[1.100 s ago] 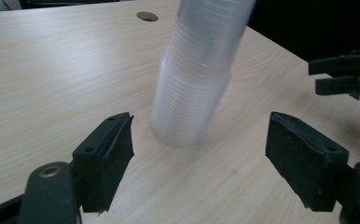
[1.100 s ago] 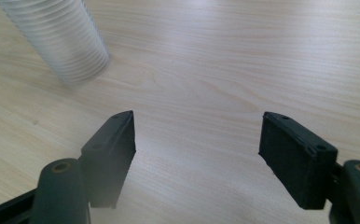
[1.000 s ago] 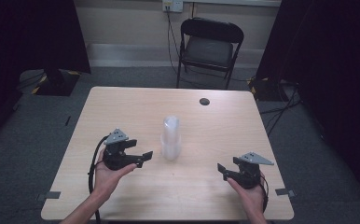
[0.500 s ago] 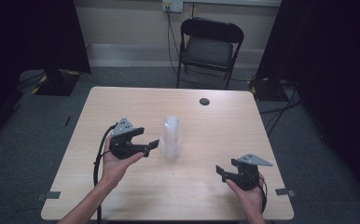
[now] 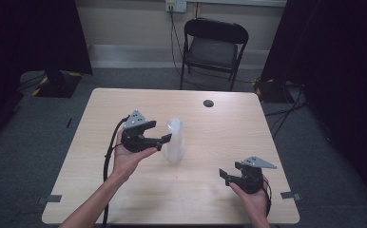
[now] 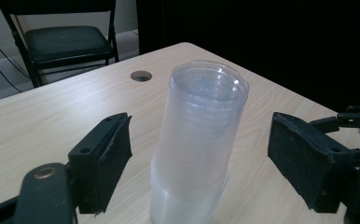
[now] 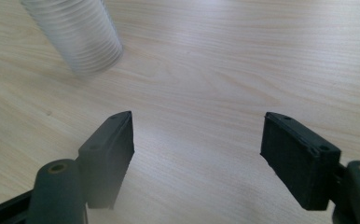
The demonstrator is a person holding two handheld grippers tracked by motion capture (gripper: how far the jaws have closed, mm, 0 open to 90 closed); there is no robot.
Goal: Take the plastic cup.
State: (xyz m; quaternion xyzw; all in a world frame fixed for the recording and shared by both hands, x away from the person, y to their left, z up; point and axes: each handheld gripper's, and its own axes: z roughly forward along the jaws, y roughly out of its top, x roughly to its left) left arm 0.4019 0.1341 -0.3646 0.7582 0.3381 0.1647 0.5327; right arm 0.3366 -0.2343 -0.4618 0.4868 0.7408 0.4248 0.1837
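1. Stack of clear plastic cups (image 5: 174, 140): stands upside down and upright near the middle of the table (image 5: 101, 190), rims on the wood and closed bottoms uppermost. In the left gripper view the stack (image 6: 199, 144) rises between the two black jaws; in the right gripper view its ribbed lower part (image 7: 78, 35) shows at the upper left.
2. Left gripper (image 5: 165, 139): held in the person's left hand (image 5: 127, 159), just beside the stack on its left, jaw tips pointing at it. The jaws have just been opening and stand spread wide; the stack is between them, with a clear gap on each side, so neither pad (image 6: 110, 154) presses on the plastic.
3. Right gripper (image 5: 224, 175): held low near the table's near right corner, well apart from the stack. Its jaws are spread with bare wood between them and nothing gripped.
4. Cable (image 5: 108, 161): trails from the left gripper along the forearm toward the table's near edge.
5. Round dark hole (image 5: 208, 103): lies in the tabletop near the far edge, beyond the stack.
6. Folding chair (image 5: 212, 50): stands on the floor behind the table.
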